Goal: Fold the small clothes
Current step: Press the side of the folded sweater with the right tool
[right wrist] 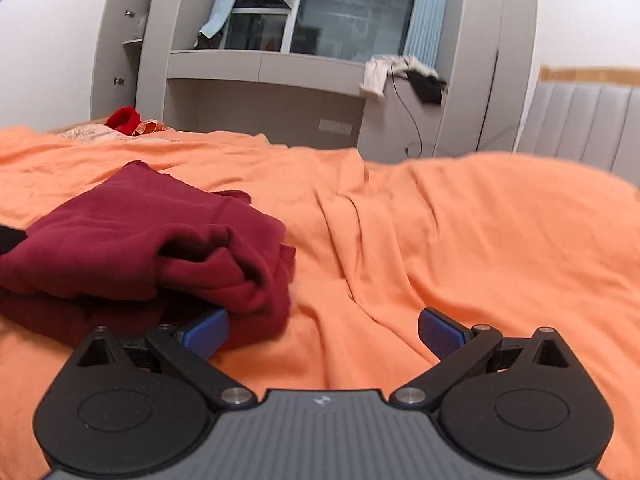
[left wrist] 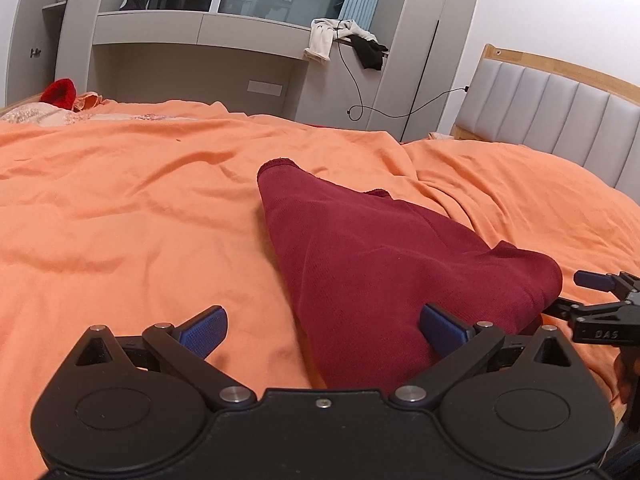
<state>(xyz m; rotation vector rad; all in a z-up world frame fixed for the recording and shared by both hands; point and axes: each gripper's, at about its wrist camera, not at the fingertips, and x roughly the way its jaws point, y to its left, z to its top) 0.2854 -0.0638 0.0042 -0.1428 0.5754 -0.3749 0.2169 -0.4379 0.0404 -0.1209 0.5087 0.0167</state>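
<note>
A dark red knit garment (left wrist: 380, 264) lies folded over on the orange bedsheet (left wrist: 120, 220). My left gripper (left wrist: 322, 330) is open and low over the sheet, its right pad against the garment's near edge. The right gripper's fingers (left wrist: 592, 280) show at the garment's right end. In the right wrist view the garment (right wrist: 140, 240) is bunched in layers at the left. My right gripper (right wrist: 322, 332) is open, its left pad tucked beside the garment's near right corner, its right pad over bare sheet (right wrist: 460, 240).
A red item (left wrist: 60, 92) and pale floral fabric (left wrist: 40, 114) lie at the bed's far left. A grey padded headboard (left wrist: 560, 116) stands at the right. A grey cabinet (left wrist: 200, 60) with draped clothes (left wrist: 344, 38) and a cable is behind the bed.
</note>
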